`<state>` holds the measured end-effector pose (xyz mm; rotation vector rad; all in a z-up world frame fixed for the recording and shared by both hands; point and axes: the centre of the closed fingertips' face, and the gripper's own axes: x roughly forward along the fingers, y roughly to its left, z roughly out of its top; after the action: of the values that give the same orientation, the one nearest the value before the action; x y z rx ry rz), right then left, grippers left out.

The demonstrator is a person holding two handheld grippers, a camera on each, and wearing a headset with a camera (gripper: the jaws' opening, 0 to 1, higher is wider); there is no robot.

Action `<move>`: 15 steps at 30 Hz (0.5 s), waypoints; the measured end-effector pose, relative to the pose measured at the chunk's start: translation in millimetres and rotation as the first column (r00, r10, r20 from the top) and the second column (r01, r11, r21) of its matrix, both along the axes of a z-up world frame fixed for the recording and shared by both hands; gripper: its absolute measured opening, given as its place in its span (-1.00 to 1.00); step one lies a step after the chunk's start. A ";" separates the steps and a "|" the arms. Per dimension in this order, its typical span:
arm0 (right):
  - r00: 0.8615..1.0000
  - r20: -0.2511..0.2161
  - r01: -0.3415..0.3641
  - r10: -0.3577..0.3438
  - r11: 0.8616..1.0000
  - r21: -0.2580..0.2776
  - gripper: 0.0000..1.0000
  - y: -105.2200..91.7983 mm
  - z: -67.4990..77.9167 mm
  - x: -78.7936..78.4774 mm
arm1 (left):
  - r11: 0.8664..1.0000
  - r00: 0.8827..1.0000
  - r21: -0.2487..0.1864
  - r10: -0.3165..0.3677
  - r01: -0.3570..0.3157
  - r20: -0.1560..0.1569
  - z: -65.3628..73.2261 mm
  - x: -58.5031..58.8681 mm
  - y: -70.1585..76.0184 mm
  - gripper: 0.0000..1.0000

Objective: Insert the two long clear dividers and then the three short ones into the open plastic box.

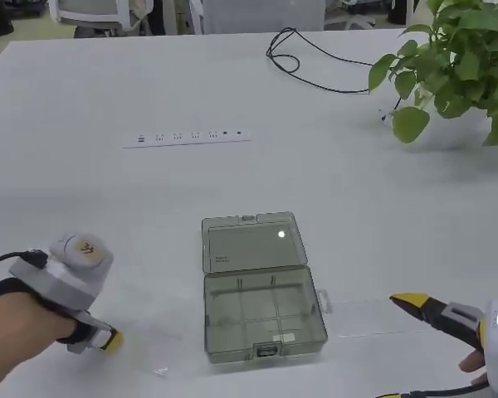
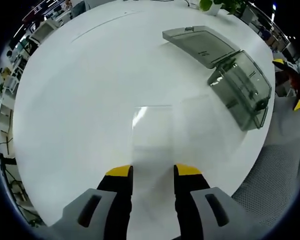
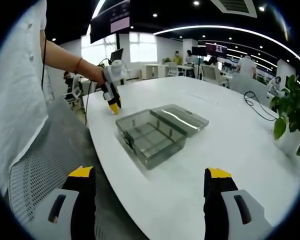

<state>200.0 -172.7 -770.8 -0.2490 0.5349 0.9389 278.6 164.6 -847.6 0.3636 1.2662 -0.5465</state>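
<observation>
**Both grippers open at the near edge, box between them**

The open box [image 1: 264,319] sits close to the near edge of the table [image 1: 83,191], about midway between the two grippers and touching neither. Its lid [image 1: 251,240] lies flat, folded back away from the person. Faint lines cross the inside of the box; I cannot tell whether they are dividers already in place.

The left gripper [image 2: 154,171] is low over the table to the left of the box, with its fingers a little apart and nothing between them. A clear divider [image 2: 152,125] lies flat on the table just ahead of the tips, between them and the box.

The right gripper [image 3: 149,173] is at the table's near edge, right of the box. Its fingers are spread wide and hold nothing, one over the table and the other out past the edge over a mesh chair [image 3: 37,170]. Another clear divider [image 1: 373,319] lies flat between the box and this gripper.

Beyond the lid the table is bare as far as the power strip [image 1: 187,137]. A cable [image 1: 307,62] and a plant [image 1: 448,75] are well apart at the far right.
</observation>
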 end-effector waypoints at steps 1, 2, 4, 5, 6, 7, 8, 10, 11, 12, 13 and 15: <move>1.000 0.001 -0.001 0.001 1.000 -0.001 0.80 0.1 0.0 -0.2 | 1.000 1.000 -0.003 -0.002 0.002 0.000 0.2 -0.8 -0.5 -0.39; 1.000 0.000 -0.002 0.002 1.000 -0.002 0.80 0.1 -0.1 -0.3 | 1.000 1.000 -0.004 -0.003 0.003 0.000 0.1 -0.7 -0.8 -0.39; 1.000 -0.001 -0.001 0.001 1.000 -0.002 0.80 0.1 -0.2 -0.5 | 1.000 1.000 -0.009 0.000 0.000 -0.003 0.2 -1.0 -1.1 -0.39; 1.000 0.000 -0.001 0.001 1.000 -0.002 0.79 0.2 -0.1 -0.4 | 1.000 1.000 -0.010 0.000 0.000 -0.004 0.3 -1.2 -1.1 -0.39; 1.000 -0.001 -0.001 0.001 1.000 -0.002 0.79 0.3 -0.1 -0.4 | 1.000 1.000 -0.014 0.001 -0.001 -0.005 0.3 -1.2 -1.3 -0.39; 1.000 -0.002 -0.003 0.003 1.000 -0.004 0.79 0.5 -0.3 -0.6 | 1.000 1.000 -0.019 0.005 -0.006 -0.007 0.6 -1.5 -1.3 -0.39; 1.000 -0.001 -0.004 0.004 1.000 -0.005 0.79 0.6 -0.3 -0.6 | 1.000 1.000 -0.026 0.012 -0.013 -0.010 1.1 -2.6 -2.7 -0.39; 1.000 -0.004 -0.002 0.002 1.000 -0.006 0.78 0.7 -0.4 -0.7 | 0.999 1.000 -0.035 0.018 -0.018 -0.010 3.1 -4.3 -3.8 -0.39; 1.000 -0.005 -0.003 0.003 1.000 -0.007 0.77 0.8 -0.4 -0.7 | 0.998 0.999 -0.046 0.032 -0.033 -0.011 4.2 -5.0 -4.1 -0.40; 1.000 -0.004 -0.003 0.003 1.000 -0.008 0.77 0.7 -0.4 -0.5 | 0.998 0.999 -0.052 0.037 -0.038 -0.012 2.9 -4.4 -4.4 -0.40; 1.000 -0.003 -0.002 0.002 1.000 -0.008 0.77 0.7 -0.2 -0.3 | 0.997 0.999 -0.063 0.045 -0.046 -0.014 2.1 -4.6 -4.4 -0.40; 1.000 -0.004 -0.003 0.003 1.000 -0.008 0.77 1.1 -0.1 -0.2 | 0.995 0.998 -0.076 0.059 -0.060 -0.014 3.2 -6.5 -3.6 -0.40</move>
<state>199.8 -171.6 -770.9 -0.2555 0.5419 0.9401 272.0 161.0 -844.4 0.2584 1.2592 -0.5458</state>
